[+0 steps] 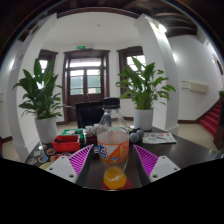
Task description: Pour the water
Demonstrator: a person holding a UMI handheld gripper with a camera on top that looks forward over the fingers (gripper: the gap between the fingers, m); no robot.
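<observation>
Showing an early stage of pouring: a clear bottle (112,140) stands upright at lower centre of the frame, long axis vertical, neck and cap pointing up, orange liquid low inside. It rests on the table (185,150) between the jaws, which are apart, pink pads (80,157) flanking it. No tilt begun; no receiving vessel is discernible.

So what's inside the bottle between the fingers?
The clear bottle, standing between the claw's pink-padded fingers, holds orange liquid in its lower part; above that it looks empty. A label band hides the middle, so the exact level is unclear.
</observation>
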